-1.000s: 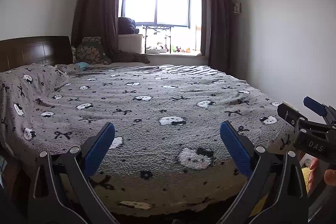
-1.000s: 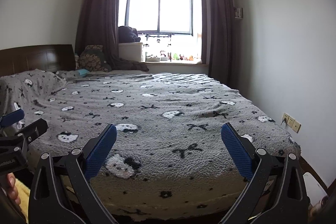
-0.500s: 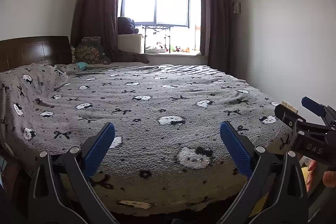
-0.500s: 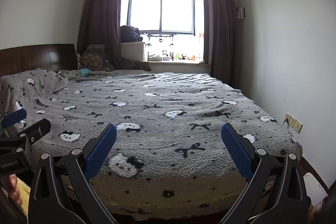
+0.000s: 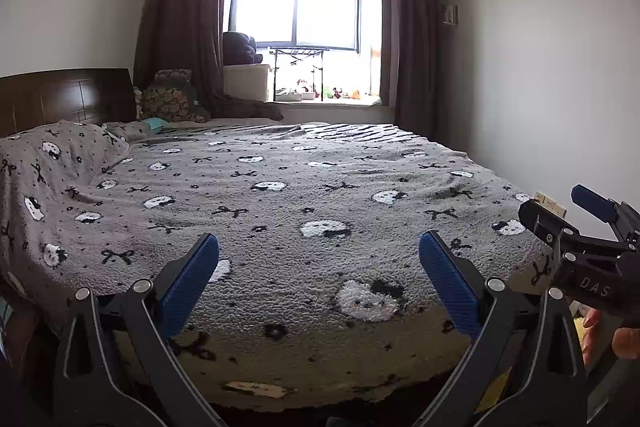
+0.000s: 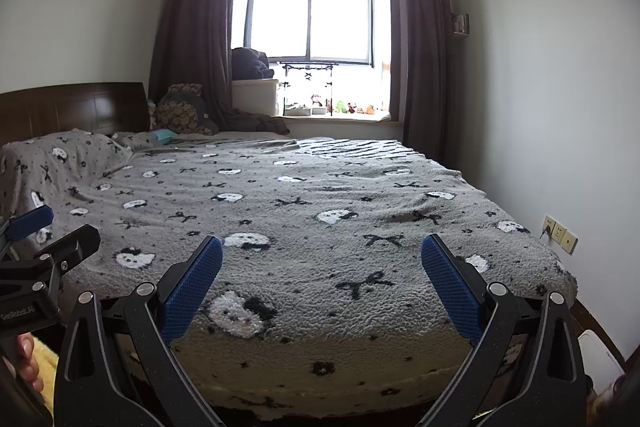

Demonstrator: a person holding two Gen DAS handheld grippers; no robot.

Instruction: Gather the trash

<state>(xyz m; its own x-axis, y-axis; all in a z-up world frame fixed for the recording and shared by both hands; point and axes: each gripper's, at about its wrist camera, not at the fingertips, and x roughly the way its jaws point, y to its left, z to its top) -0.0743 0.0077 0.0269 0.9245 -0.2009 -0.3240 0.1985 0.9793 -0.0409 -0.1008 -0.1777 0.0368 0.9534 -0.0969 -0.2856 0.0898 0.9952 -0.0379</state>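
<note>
Left wrist view looks out over the foot of a wide bed (image 5: 304, 195) spread with a grey fleece blanket (image 5: 280, 227) patterned in white cat faces and black bows. The left gripper (image 5: 319, 279) hangs just short of the blanket's near edge, its blue-padded fingers (image 5: 188, 283) spread wide with nothing between them. At the right edge of that view the right gripper (image 5: 576, 227) shows from the side, a hand (image 5: 624, 341) wrapped round its handle; in its own view the right gripper (image 6: 322, 281) is likewise spread wide and empty above the blanket. No trash can be made out on the bed from either view, so where it lies I cannot tell. Beyond the bed stand a dark wooden headboard (image 6: 72, 107), a patterned cushion (image 6: 180, 111), brown curtains (image 6: 196, 39) either side of a bright window (image 6: 312, 23), and small toys (image 6: 344, 107) along the sill. A wall socket (image 6: 558, 233) sits low on the right wall.
</note>
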